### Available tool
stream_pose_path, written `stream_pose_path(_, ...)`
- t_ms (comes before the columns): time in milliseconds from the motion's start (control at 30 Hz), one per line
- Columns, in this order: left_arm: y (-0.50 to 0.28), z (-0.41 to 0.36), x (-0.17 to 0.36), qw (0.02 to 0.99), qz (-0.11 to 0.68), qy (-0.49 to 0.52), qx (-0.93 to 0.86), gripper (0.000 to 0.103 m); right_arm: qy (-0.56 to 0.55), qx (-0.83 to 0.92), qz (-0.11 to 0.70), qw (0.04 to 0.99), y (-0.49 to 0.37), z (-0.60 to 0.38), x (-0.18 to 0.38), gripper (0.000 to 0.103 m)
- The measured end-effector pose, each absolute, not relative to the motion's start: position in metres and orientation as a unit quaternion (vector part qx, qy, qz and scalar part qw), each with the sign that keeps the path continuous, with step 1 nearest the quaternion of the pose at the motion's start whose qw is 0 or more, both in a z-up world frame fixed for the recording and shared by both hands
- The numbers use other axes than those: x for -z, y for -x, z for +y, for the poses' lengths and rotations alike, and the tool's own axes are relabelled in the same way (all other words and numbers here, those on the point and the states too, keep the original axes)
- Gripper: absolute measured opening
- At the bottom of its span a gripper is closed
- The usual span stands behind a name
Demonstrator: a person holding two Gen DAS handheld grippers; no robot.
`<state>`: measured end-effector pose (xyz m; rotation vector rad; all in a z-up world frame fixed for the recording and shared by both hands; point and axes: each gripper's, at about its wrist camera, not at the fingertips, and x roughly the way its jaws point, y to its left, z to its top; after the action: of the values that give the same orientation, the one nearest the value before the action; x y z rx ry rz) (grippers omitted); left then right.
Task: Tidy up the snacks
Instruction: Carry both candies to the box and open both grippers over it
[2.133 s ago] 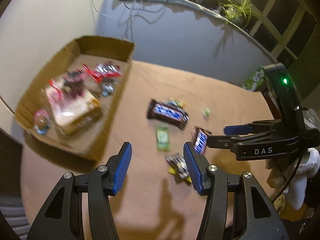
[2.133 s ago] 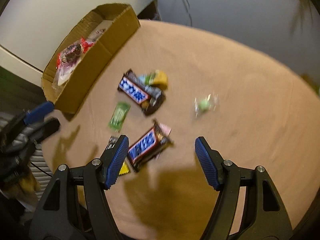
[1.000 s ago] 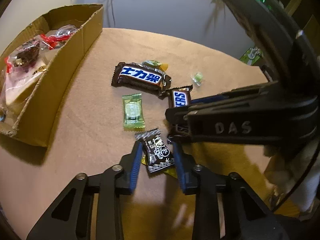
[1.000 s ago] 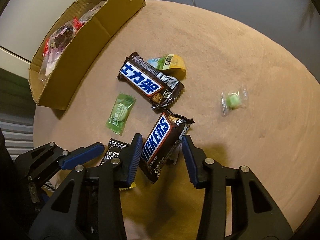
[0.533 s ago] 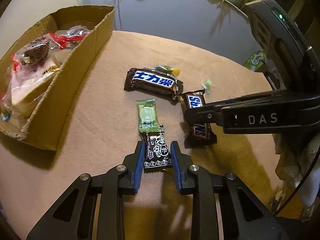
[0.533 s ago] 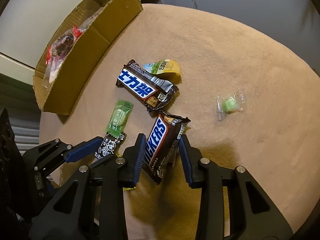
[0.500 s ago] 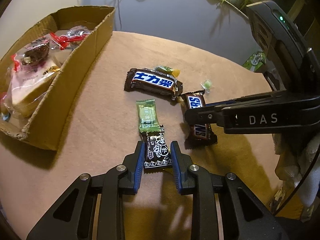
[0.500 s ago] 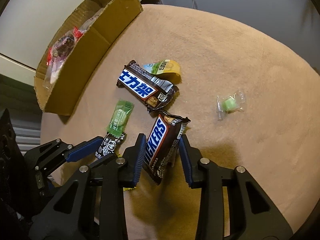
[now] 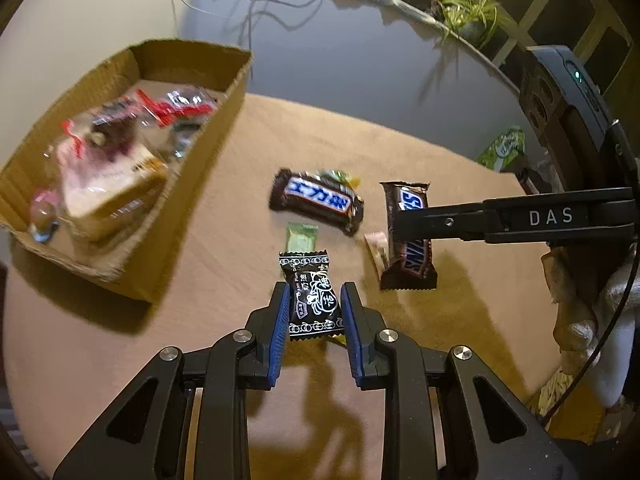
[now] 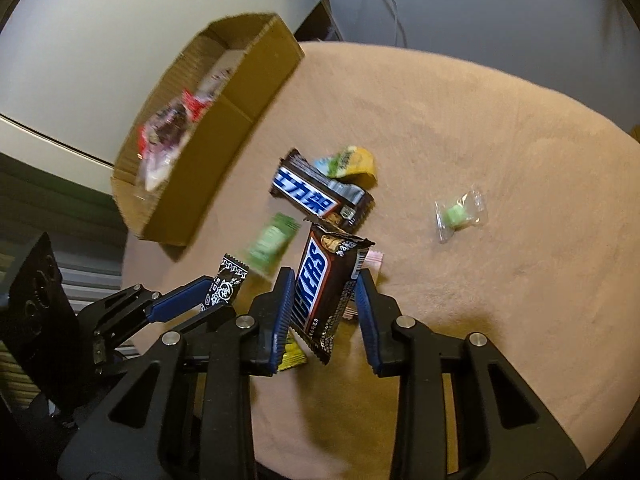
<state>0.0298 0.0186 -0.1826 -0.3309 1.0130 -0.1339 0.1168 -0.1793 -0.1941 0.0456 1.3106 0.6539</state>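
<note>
My left gripper (image 9: 316, 292) is shut on a small black candy packet (image 9: 308, 272) with white print, held above the tan table. The jaws of my right gripper (image 10: 324, 280) are closing, their blue pads pressing the sides of a brown Snickers bar (image 10: 316, 264) that hangs clear of the cloth. From the left wrist that bar (image 9: 412, 256) shows upright at right. A cardboard box (image 9: 192, 184) holding several wrapped snacks stands at the left. On the table lie a bigger Snickers bar (image 10: 316, 196), a green candy (image 10: 272, 246), a yellow-green packet (image 10: 352, 162) and a clear-wrapped green sweet (image 10: 460, 214).
A pink wrapper (image 10: 374, 260) and a yellow one (image 10: 292, 354) lie under the held bar. The round table (image 10: 500, 140) is covered in tan cloth. Behind it are a grey wall with cables, a potted plant (image 9: 468, 16) and a green carton (image 9: 504, 148).
Both grippers have risen, carrying the black packet and the Snickers bar off the table. The right jaws have narrowed onto the bar. The box now sits farther up in both views.
</note>
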Motion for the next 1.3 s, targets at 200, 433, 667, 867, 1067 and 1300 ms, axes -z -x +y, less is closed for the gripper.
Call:
stream_pose_path(200,-0.027,0.035,0.166,0.87,0.463,0.163,0.05,0.024,-0.022,-0.306,0.583,0.752,-0.116,-0.172,0.18,0.032)
stream_pose_path(433,-0.022,0.066,0.147,0.883,0.439,0.165,0.019,0.024,-0.017,-0.317,0.564,0.763,-0.125,-0.158,0.159,0.032)
stream_pose_path(667,-0.02,0.096,0.14,0.89,0.423,0.169,-0.017,0.024,0.002,-0.333,0.542,0.771,-0.137,-0.132,0.135,0.032)
stream_pose_path(867,-0.02,0.112,0.139,0.891,0.418,0.171,-0.04,0.024,0.021,-0.347,0.525,0.776,-0.148,-0.104,0.121,0.032)
stream_pose_path(1067,-0.021,0.12,0.141,0.89,0.419,0.17,-0.049,0.024,0.039,-0.355,0.517,0.778,-0.164,-0.074,0.117,0.032)
stream_pose_path(1300,-0.026,0.126,0.145,0.889,0.422,0.17,-0.052,0.024,0.055,-0.359,0.518,0.775,-0.18,-0.04,0.122,0.032)
